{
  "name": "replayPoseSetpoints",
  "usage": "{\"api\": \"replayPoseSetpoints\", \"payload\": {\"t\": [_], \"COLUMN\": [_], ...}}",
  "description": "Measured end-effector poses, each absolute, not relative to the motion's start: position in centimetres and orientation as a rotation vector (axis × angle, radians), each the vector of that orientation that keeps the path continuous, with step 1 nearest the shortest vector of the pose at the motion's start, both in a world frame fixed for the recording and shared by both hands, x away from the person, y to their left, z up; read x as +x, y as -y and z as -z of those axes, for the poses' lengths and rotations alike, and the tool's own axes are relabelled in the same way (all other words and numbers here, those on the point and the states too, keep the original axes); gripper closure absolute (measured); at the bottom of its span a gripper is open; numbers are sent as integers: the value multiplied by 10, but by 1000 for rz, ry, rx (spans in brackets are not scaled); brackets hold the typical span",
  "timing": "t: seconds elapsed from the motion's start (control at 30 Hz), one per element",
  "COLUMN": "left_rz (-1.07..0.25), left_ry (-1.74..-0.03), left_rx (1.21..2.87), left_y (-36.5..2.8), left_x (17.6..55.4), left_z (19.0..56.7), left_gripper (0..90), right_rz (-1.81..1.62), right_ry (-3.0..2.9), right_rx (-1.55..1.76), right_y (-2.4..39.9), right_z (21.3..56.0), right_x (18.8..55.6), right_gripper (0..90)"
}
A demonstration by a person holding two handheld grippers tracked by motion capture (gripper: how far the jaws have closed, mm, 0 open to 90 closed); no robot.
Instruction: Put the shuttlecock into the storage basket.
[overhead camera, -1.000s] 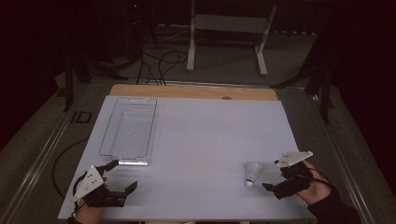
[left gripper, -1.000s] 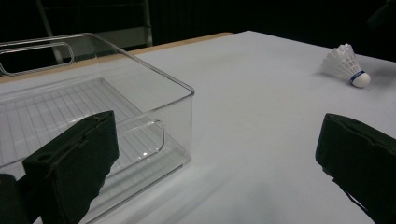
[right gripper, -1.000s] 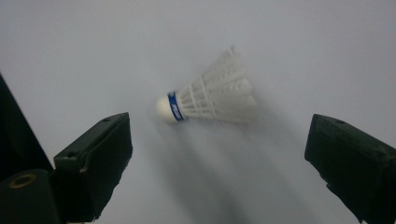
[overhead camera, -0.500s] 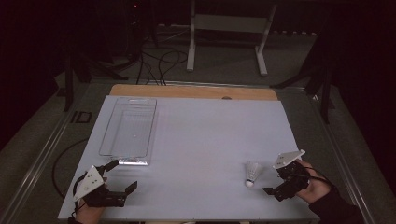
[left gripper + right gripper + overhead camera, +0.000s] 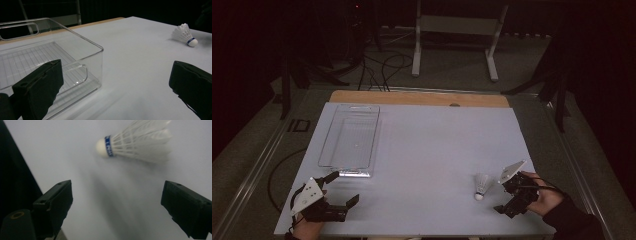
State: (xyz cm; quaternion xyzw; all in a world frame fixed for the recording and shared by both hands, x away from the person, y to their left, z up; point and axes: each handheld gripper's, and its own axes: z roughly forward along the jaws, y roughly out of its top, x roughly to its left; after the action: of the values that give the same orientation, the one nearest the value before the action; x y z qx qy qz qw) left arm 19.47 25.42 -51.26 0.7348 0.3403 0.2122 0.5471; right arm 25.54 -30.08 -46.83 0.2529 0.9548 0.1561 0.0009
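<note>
Right gripper (image 5: 507,194) drawn back toward table edge, jaws apart, shuttlecock (image 5: 482,185) just beside.

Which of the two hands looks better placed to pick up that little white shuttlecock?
The right. The right gripper sits open just beside the shuttlecock, which lies on its side ahead of its jaws. The left gripper, also open, is across the table, next to the clear bin.

White feathered shuttlecock (image 5: 136,143), cream cork tip, blue band. Clear ribbed plastic bin (image 5: 47,62). Pale grey-white tabletop (image 5: 437,150), tan wooden far edge.
</note>
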Motion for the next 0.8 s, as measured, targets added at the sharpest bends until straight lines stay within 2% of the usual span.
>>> {"api": "replayPoseSetpoints", "payload": {"t": [0.5, 0.8], "left_rz": [-502, -503], "left_ry": [-801, -799], "left_rx": [1752, 1751], "left_y": [-253, -253], "left_x": [195, 195], "left_z": [513, 513], "left_gripper": [3, 3], "right_rz": [-272, -134], "right_ry": [-3061, -3143], "right_rx": [748, 863], "right_y": [293, 290], "right_z": [469, 475], "right_x": [268, 283], "right_gripper": [117, 107]}}
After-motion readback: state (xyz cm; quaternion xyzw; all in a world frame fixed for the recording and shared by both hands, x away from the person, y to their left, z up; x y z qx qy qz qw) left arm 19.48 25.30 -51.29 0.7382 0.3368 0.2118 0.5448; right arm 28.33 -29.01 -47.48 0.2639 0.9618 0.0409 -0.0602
